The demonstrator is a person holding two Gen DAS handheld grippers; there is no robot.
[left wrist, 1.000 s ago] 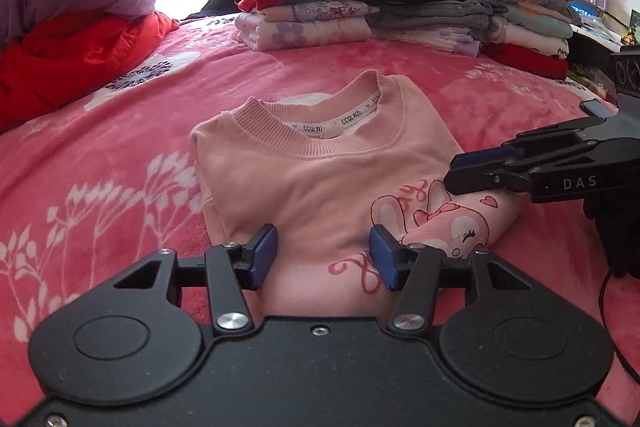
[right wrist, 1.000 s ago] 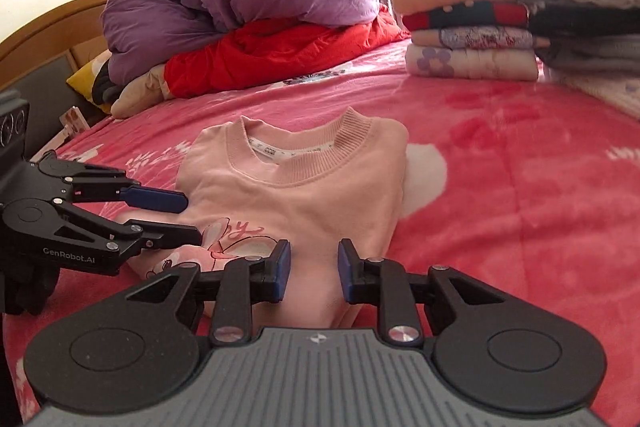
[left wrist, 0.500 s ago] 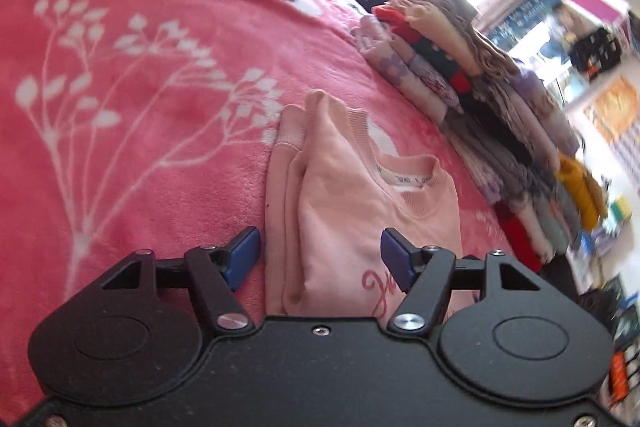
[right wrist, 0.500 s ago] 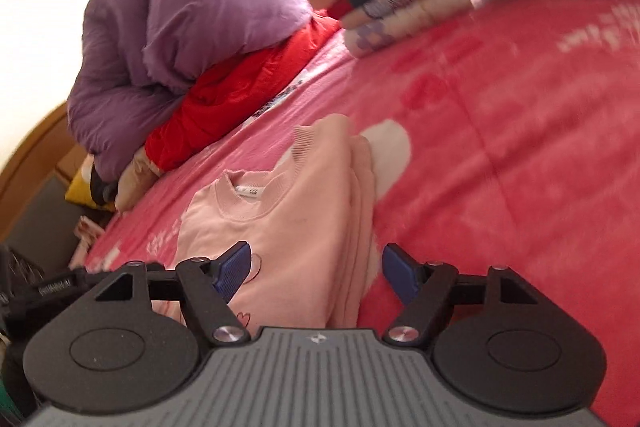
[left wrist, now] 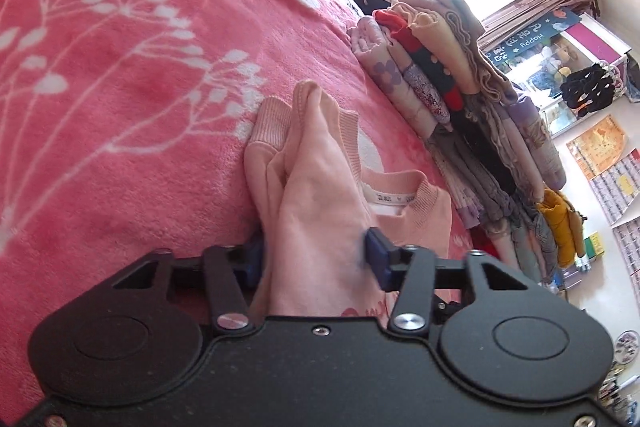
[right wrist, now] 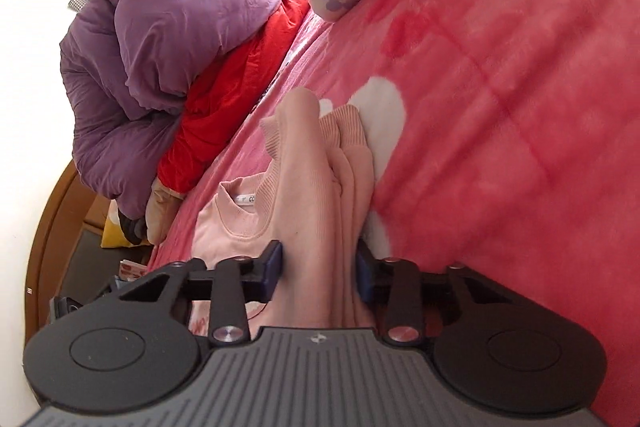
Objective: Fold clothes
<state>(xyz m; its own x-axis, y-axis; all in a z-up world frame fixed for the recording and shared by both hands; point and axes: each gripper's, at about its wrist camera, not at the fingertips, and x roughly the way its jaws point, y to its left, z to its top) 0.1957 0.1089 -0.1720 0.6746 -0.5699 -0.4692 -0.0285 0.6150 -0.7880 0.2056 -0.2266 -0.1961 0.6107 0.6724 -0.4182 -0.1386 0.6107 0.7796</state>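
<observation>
Pink sweatshirt [left wrist: 320, 195] sides are bunched between each closing hand-held gripper [left wrist: 314, 259] [right wrist: 318, 269]; folded stack [left wrist: 460, 115] sits just beyond.

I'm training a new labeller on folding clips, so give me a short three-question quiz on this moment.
1. True or false: the folded pink sweatshirt lies on a pink blanket with white plant prints.
2. What sits between the pads of the left tongs and of the right tongs?
A. a red jacket
B. the thick side edges of the sweatshirt
C. nothing
3. Fill in: in the right wrist view, a purple quilt lies piled on something ____.

Key:
1. True.
2. B; both sets of tongs are closing, with the fabric layers bunched between the blue pads.
3. Red.
</observation>
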